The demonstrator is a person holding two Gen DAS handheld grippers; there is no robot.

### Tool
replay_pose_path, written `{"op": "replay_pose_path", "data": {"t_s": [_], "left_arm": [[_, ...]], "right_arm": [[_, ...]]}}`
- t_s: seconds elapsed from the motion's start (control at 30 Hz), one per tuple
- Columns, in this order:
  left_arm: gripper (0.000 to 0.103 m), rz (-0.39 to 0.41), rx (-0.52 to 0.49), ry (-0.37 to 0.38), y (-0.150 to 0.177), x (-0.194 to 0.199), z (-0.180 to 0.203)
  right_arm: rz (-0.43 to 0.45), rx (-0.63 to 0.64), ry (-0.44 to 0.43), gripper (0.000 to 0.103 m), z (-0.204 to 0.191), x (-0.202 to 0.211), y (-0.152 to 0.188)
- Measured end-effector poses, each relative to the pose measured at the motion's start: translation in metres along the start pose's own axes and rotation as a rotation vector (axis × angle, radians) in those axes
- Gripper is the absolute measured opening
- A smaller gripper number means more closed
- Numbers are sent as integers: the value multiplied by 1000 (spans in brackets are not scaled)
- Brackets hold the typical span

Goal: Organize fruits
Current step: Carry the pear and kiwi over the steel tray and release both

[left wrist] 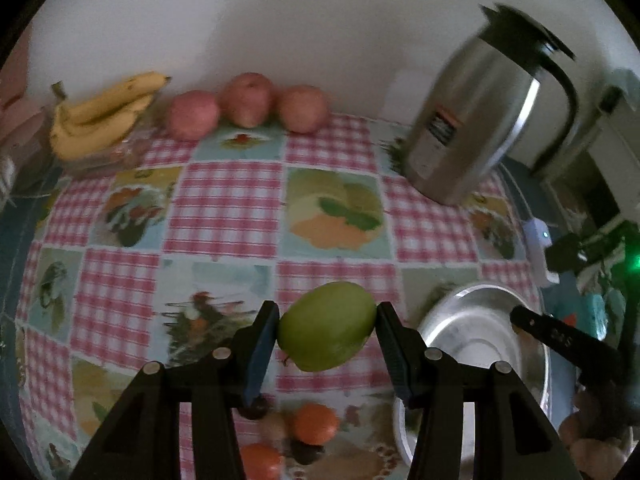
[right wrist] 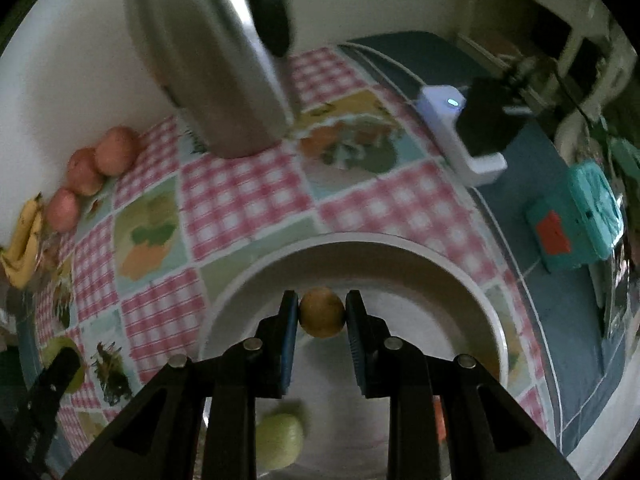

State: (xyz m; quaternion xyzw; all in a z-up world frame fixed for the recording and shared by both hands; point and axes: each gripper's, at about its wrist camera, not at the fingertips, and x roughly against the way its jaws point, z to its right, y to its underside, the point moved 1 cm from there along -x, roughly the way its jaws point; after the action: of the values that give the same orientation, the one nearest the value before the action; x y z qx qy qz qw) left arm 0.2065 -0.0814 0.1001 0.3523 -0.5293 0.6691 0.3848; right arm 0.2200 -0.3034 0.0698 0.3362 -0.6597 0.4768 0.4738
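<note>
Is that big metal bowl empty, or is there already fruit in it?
Not empty. The right wrist view shows a green fruit lying inside the metal bowl, below the small yellowish fruit held between the fingers.

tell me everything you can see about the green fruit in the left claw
The green fruit is round to slightly oval, with smooth, matte, yellow-green skin and a small stem stub at its lower left. It looks whole and unbruised. The left claw is shut on it, one pad pressing each side, and holds it above the checked tablecloth, just left of the metal bowl. Nothing else touches it.
</note>
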Motion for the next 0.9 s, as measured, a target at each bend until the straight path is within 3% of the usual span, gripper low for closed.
{"op": "replay_pose_path", "data": {"t_s": [0.23,0.53,0.9], "left_arm": [[53,-31,-85,33,11,-10,36],[53,-80,-172,69,28,-24,74],[53,-145,-194,63,46,-58,88]], "right_arm": [[2,-40,11,25,24,5,-3],[32,-46,-11,26,28,21,-6],[-51,-28,-9,26,27,-8,-2]]}}
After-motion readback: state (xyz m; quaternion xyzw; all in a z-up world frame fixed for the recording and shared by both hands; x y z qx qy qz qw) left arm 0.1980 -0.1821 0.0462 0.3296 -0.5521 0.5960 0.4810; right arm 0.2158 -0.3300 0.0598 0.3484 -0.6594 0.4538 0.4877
